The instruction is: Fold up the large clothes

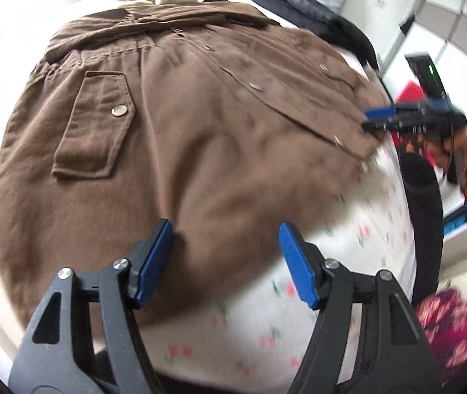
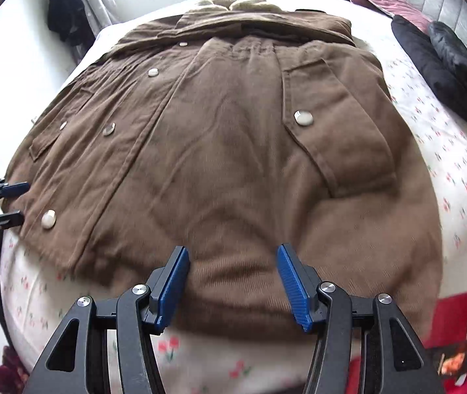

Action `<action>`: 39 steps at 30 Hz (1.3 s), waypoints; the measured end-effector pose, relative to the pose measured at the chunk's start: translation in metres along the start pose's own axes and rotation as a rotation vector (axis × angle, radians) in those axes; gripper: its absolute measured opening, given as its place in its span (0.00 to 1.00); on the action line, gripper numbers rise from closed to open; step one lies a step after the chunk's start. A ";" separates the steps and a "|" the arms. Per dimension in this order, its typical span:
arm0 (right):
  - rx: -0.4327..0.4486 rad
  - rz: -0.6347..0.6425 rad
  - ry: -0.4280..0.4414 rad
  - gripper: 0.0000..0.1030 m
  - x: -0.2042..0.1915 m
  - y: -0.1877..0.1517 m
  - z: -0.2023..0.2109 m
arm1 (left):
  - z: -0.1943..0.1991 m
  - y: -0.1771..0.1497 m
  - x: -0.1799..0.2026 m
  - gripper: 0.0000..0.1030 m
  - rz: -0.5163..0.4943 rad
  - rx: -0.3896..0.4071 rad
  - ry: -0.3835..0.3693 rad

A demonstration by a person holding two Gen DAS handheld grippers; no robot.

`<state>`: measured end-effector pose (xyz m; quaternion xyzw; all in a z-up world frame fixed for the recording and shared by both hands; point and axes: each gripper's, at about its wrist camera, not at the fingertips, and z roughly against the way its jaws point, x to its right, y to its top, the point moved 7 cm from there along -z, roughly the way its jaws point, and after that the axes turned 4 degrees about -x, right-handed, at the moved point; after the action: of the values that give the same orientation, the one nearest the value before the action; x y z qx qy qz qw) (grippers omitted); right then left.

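Observation:
A large brown coat (image 1: 184, 124) with flap pockets and metal snaps lies spread flat on a bed, collar at the far end; it also fills the right wrist view (image 2: 233, 151). My left gripper (image 1: 225, 256) is open, its blue pads just above the coat's near hem. My right gripper (image 2: 233, 282) is open, its pads over the coat's near hem. The right gripper also shows in the left wrist view (image 1: 372, 120) at the coat's hem corner. The left gripper shows at the left edge of the right wrist view (image 2: 13, 202), open beside the hem.
The coat lies on a white floral bedsheet (image 1: 348, 229). Dark garments (image 2: 440, 65) and a pink pillow (image 2: 381, 0) lie at the far right of the bed. A red object (image 2: 463, 312) sits near the bed's front right edge.

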<state>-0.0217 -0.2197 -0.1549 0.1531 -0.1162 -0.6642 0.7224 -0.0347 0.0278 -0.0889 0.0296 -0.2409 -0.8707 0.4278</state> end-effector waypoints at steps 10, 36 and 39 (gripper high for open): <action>0.059 -0.112 0.061 0.60 0.033 -0.006 0.063 | 0.059 -0.023 -0.025 0.74 0.047 0.044 0.003; 0.024 -0.403 0.206 0.13 0.142 -0.022 0.020 | 0.036 -0.061 -0.197 0.76 0.597 0.113 -0.030; 0.046 -0.456 0.214 0.37 0.151 -0.026 0.025 | 0.038 -0.063 -0.200 0.76 0.603 0.115 -0.045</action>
<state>-0.0418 -0.3738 -0.1466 0.2611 -0.0164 -0.7872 0.5585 0.0357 0.2269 -0.1139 -0.0384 -0.2973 -0.6898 0.6590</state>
